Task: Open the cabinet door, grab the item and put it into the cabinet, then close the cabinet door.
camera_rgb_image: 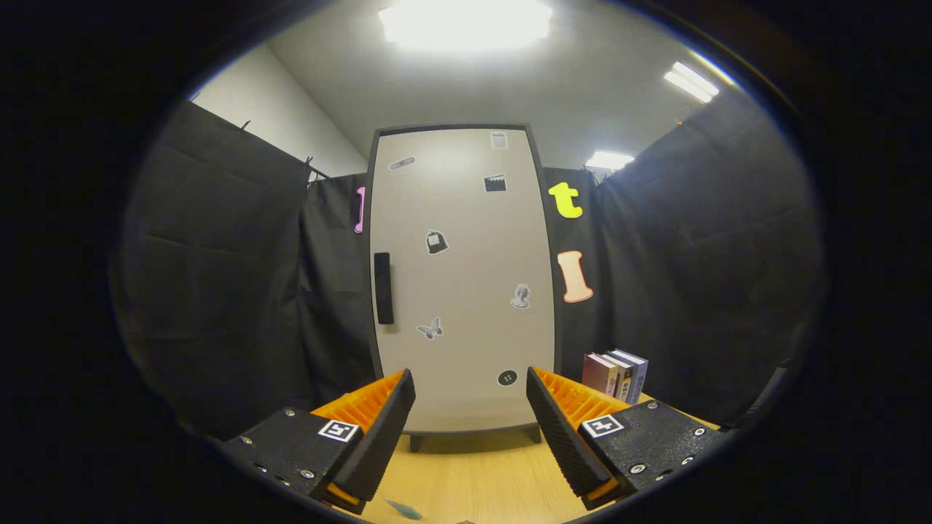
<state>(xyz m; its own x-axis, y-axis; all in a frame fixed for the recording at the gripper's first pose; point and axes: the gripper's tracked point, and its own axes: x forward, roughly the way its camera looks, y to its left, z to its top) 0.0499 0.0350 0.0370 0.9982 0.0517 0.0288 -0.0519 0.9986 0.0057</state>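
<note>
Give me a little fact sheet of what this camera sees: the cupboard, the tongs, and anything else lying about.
cabinet: stands upright on the wooden table, beyond the tongs
cabinet door: closed, pale, dotted with small stickers
handle: dark vertical bar near the door's left side
tongs: open, nothing between the fingers, pointed at the door's lower part
books: a few standing upright, right of the cabinet
small bluish item: on the table close below the tongs, too little visible to identify
task stage: door not yet opened
</note>
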